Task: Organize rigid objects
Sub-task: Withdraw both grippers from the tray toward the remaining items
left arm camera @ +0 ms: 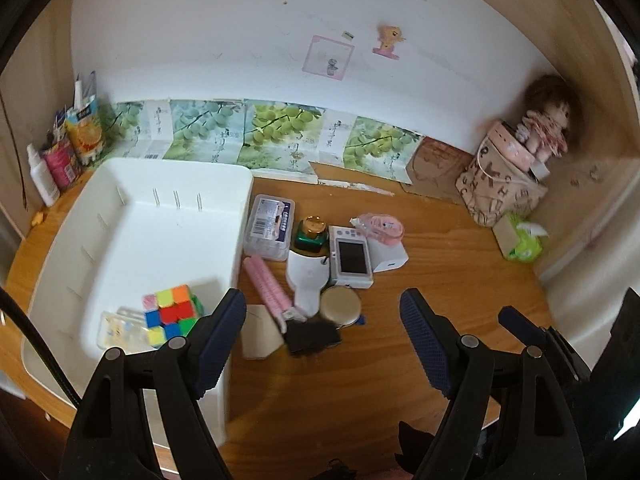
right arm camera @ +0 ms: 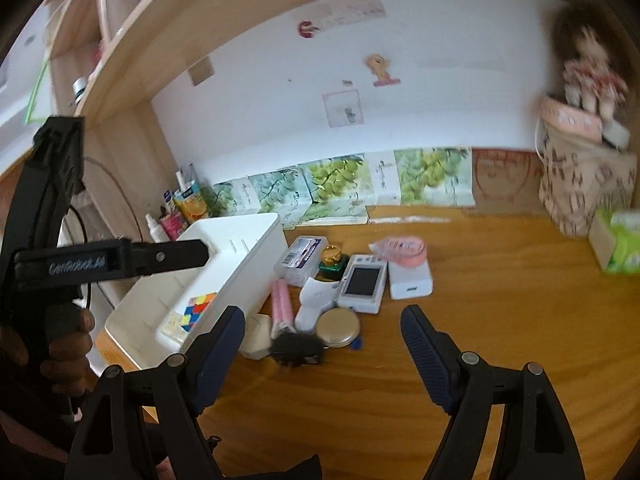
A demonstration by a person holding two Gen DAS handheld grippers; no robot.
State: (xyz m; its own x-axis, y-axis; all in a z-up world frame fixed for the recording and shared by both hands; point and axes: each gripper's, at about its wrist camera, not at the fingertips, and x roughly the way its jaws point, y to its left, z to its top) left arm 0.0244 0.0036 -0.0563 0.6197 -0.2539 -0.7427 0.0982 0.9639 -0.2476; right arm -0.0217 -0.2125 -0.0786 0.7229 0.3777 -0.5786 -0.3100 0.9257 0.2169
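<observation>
A white bin (left arm camera: pixel 240 216) (right arm camera: pixel 256 264) stands on the left of the wooden desk. It holds a colour cube (left arm camera: pixel 172 312) (right arm camera: pixel 198 308) and a small clear box (left arm camera: pixel 120 330). Right of the bin lies a cluster: a clear labelled box (left arm camera: pixel 269 226), a green bottle with a gold cap (left arm camera: pixel 310 234), a white device with a screen (left arm camera: pixel 351 256) (right arm camera: pixel 362 282), a pink tape dispenser (left arm camera: pixel 382 227), a white block (right arm camera: pixel 411 282), a pink roller (left arm camera: pixel 267 286), a round gold tin (left arm camera: pixel 341 305) and a black item (left arm camera: pixel 312 336). My left gripper (left arm camera: pixel 324 300) and right gripper (right arm camera: pixel 324 316) hover before the cluster, both open and holding nothing.
Grape-print cartons (left arm camera: pixel 276 132) line the back wall. A patterned bag (left arm camera: pixel 500 188) with a doll (left arm camera: pixel 546 124) fills the right corner, a green tissue pack (left arm camera: pixel 520 236) beside it. Bottles and packets (left arm camera: pixel 64 156) stand back left. A hand (right arm camera: pixel 66 340) holds the left gripper's handle.
</observation>
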